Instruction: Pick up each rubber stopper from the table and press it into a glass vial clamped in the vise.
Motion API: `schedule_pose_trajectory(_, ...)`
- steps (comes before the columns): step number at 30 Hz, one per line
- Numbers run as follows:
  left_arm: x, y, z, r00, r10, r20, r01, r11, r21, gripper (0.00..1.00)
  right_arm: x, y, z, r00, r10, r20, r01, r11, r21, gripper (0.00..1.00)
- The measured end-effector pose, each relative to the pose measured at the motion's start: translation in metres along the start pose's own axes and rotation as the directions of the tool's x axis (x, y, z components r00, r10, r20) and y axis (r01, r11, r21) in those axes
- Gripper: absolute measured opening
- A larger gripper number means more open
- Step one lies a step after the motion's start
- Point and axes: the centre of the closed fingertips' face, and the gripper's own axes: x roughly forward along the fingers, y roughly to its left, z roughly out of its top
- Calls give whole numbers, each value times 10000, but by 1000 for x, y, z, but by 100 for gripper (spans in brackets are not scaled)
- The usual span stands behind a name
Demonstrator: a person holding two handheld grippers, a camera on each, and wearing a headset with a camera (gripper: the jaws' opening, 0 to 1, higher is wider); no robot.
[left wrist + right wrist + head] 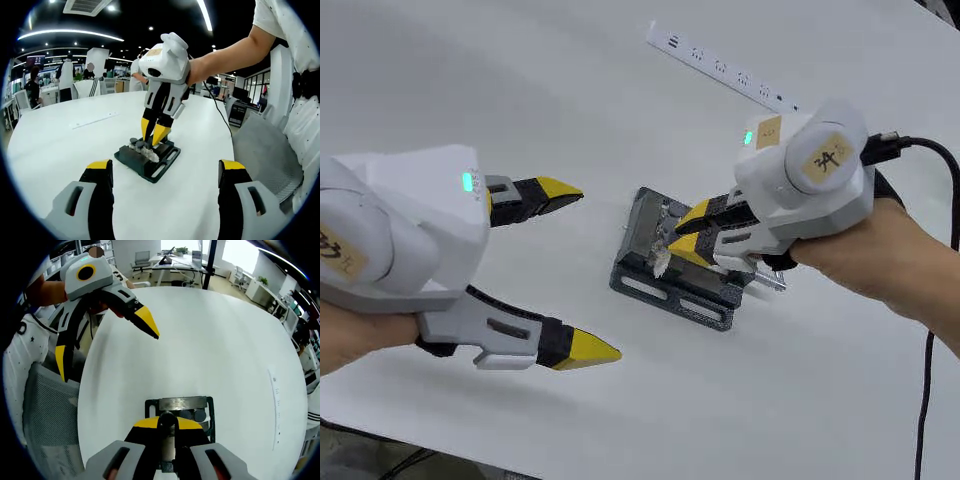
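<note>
Nearest the person, the white, yellow-tipped left tool [578, 270] hangs over the round white bench [470, 90]. Its jaws are wide apart and empty, at about nine o'clock from the dark grey metal vise [665, 295]. A tan sticker [340, 250] on its body bears a handwritten mark I cannot read.

The vise clamps a row of small clear glass vials [139, 148], and some already wear dark caps [194, 415]. The white right tool [685, 235] reaches in from three o'clock. Its jaws are drawn together on what looks like a dark round rubber stopper [167, 419], directly over the row.

The danger, to my eye, is in the push. If it goes off-axis, the stopper may cock in the neck or squirt out of the jaws. If it is too hard, glass held in metal could crack. The yellow tips also sit close to the neighbouring caps and could knock them. Nothing steadies the vise, so it might skid on the smooth bench.

The right tool's own tan sticker [830, 155] is just as unreadable. Farthest off, at twelve o'clock, lies a long white power strip [720, 65] with no legible writing.
</note>
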Motion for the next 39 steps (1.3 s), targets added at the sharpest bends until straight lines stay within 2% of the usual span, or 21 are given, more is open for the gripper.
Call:
schedule_pose_trajectory(24,0,1,-2,10000,-1,68,3,9999,-158,86,6,0,-4,9990,-59,-446,34,9984,-560,5)
schedule_pose_trajectory(39,3,0,-2,9999,-30,108,32,9998,-193,86,9,3,-4,9930,-376,-1123,245,9930,-1157,4)
